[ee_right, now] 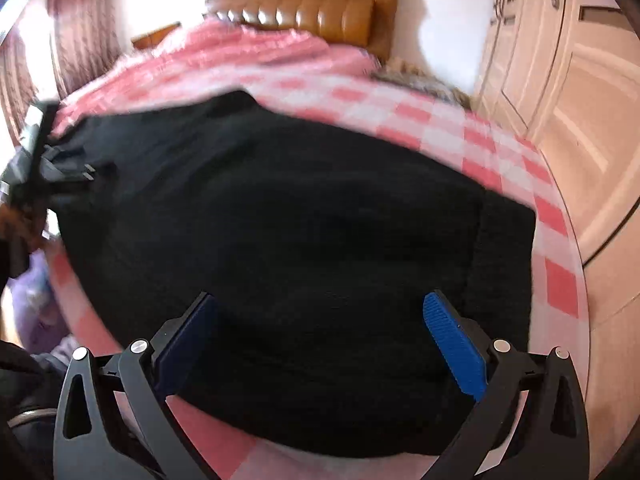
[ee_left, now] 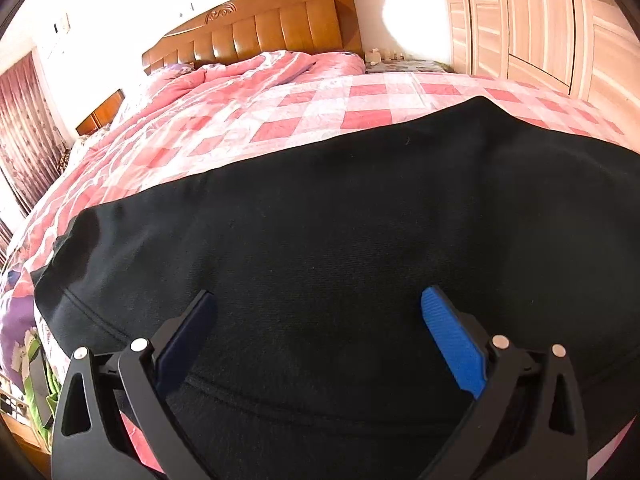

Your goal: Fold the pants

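I hold my left gripper and right gripper wide open, empty, over the black pants. The pants lie on the checked bedspread.

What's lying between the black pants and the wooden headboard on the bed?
Only bedding: the pink checked bedspread runs from the black pants up to a rumpled pink quilt bunched against the headboard. The left wrist view shows it sharpest.

Right wrist view blurs the pants and headboard.
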A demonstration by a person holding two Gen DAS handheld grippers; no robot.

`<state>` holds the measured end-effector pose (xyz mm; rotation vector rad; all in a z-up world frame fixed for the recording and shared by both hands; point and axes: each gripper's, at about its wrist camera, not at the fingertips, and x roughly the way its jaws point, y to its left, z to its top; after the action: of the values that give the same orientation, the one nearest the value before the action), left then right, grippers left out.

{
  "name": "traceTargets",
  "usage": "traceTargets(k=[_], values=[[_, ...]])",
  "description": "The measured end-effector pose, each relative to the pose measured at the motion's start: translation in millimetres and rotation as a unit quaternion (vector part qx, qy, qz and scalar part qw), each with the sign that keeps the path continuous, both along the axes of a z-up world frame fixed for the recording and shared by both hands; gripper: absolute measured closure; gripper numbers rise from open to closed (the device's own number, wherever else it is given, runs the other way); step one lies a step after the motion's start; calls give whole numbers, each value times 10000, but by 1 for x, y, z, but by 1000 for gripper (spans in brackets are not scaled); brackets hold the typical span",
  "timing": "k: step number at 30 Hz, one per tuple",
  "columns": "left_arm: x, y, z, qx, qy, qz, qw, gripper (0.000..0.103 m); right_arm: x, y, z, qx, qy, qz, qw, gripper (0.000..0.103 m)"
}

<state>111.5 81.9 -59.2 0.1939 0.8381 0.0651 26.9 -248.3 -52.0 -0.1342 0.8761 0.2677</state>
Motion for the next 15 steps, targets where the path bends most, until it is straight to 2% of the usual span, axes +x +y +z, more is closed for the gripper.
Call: traceTargets(k=[5,9,11,15], values=[[2,6,-1,-217,64,-12,9997,1,-5,-5,-3,12,19,-97,10000,4],[3,5,-2,-256,72,-3,9996,1,2,5,5,-307,285,-279,9987,4],[3,6,-2,-271,71,0,9996,1,6,14,14,-476,203,-317,9982,4],[4,11,-3,-510,146,39,9986,1,34,61,36,-270,5,187,9995,4]])
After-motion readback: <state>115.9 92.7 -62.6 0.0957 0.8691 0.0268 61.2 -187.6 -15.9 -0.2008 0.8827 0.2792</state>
